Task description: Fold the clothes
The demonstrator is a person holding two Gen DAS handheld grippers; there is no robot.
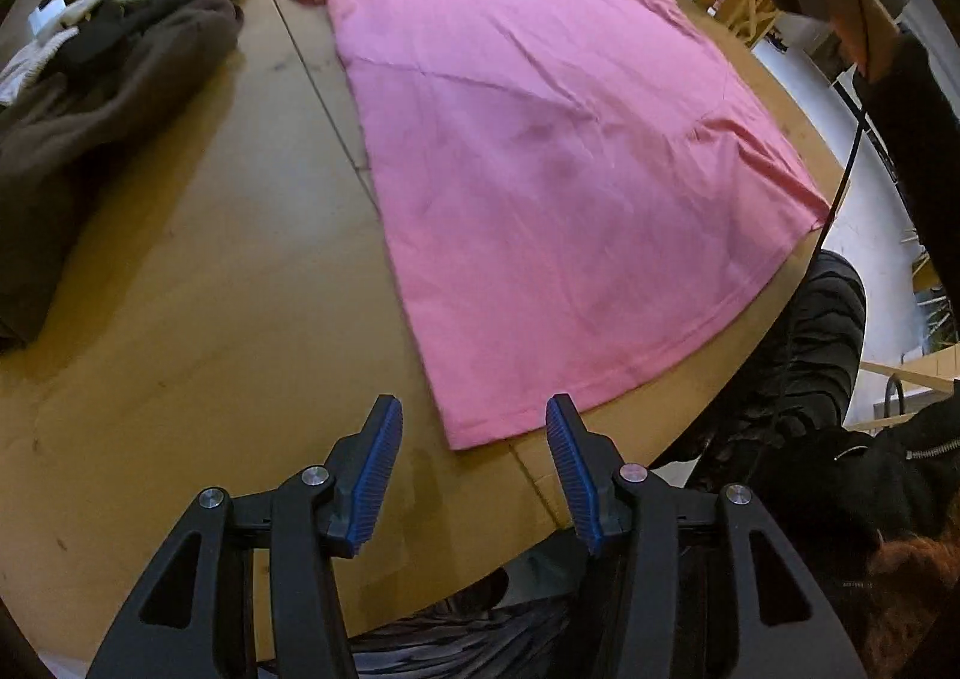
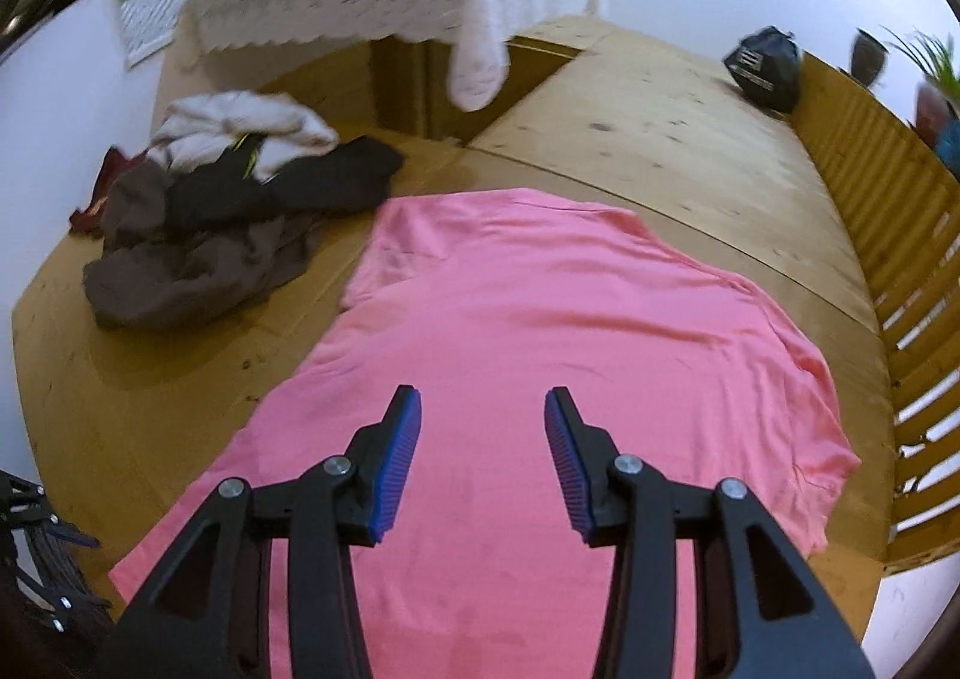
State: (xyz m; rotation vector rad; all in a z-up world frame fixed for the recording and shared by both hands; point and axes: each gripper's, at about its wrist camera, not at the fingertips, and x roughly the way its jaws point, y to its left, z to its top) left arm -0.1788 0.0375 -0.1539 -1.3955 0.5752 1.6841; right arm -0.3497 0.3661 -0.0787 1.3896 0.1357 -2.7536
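Both hand-held grippers were seen with their jaws spread apart and nothing between the blue pads. The left hand-held gripper (image 1: 474,427) was held just above the near edge of the desk (image 1: 198,283), at the corner of the hem of a pink T-shirt (image 1: 540,151). The right hand-held gripper (image 2: 483,421) was held over the middle of the same pink T-shirt (image 2: 540,319).

The T-shirt was spread flat along the desk, one short sleeve lying toward the far left corner and the other at the right edge, where the fabric reached the rim. No fold was visible in it, though light creases crossed the body. A loose pile of dark and cream clothes (image 2: 228,205) lay heaped at the left edge, just beside the sleeve.

Several risks were judged from this layout. If only the top layer of the hem were pinched, the layers could be separated and the fold left lopsided. Thin cloth lying flat on wood could be missed by the pads altogether, or dragged and bunched instead of lifted. The part at the right rim could slide off the desk if pulled that way. The left sleeve could be snagged on the nearby pile when swung inward.
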